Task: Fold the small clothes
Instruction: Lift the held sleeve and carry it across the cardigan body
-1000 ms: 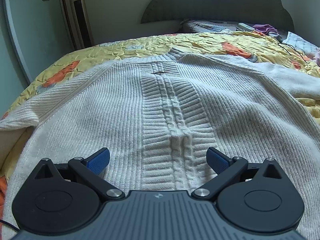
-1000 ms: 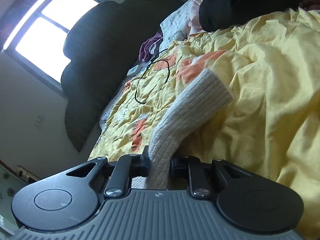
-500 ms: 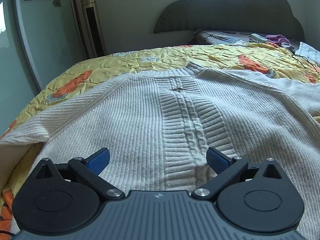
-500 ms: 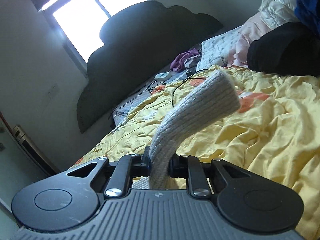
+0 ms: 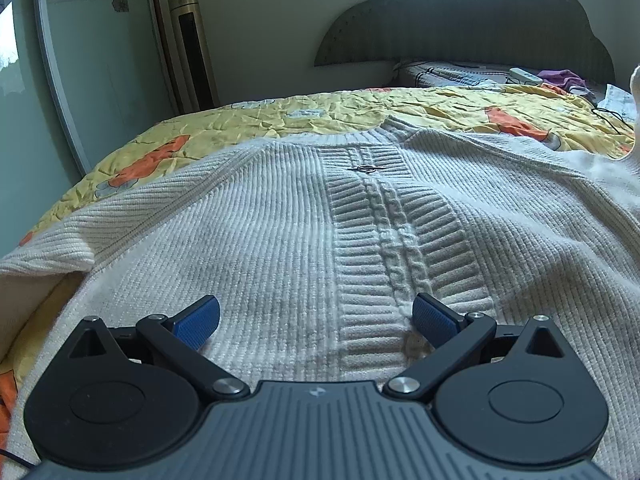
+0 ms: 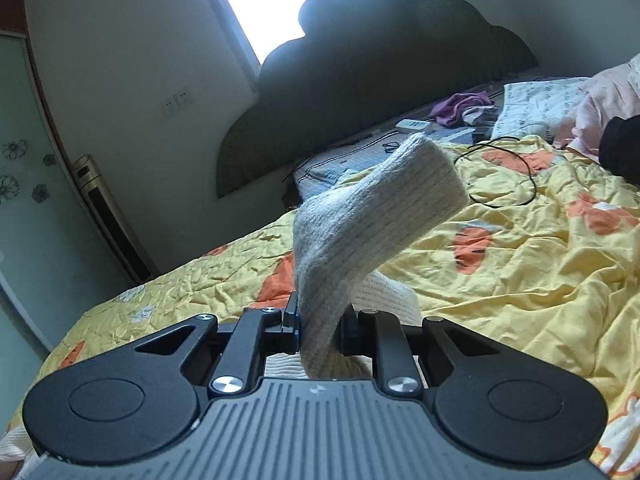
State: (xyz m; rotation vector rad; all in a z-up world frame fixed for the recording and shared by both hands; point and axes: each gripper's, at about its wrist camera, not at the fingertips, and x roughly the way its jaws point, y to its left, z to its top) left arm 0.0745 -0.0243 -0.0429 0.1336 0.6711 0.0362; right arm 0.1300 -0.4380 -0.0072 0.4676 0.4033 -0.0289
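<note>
A cream ribbed knit sweater (image 5: 280,232) lies spread flat on the bed, its cable-knit centre strip running away from me. My left gripper (image 5: 316,318) is open and empty, low over the sweater's near hem, its blue pads (image 5: 200,316) wide apart. My right gripper (image 6: 318,326) is shut on the sweater's sleeve (image 6: 372,212), which rises from the jaws with its cuff end sticking up and to the right, off the bed. That raised sleeve shows at the right edge of the left wrist view (image 5: 634,92).
The bed has a yellow quilt with orange patches (image 6: 540,264). A dark headboard (image 5: 472,20) stands at the far end. A black cable (image 6: 508,176), a white remote (image 6: 414,125), purple cloth (image 6: 464,104) and pillows (image 6: 548,104) lie near it. A tall heater (image 5: 192,48) stands by the wall.
My right gripper has lifted the sleeve off the quilt and swung it left toward the sweater's body. My left gripper has stayed open and shifted slightly over the hem.
</note>
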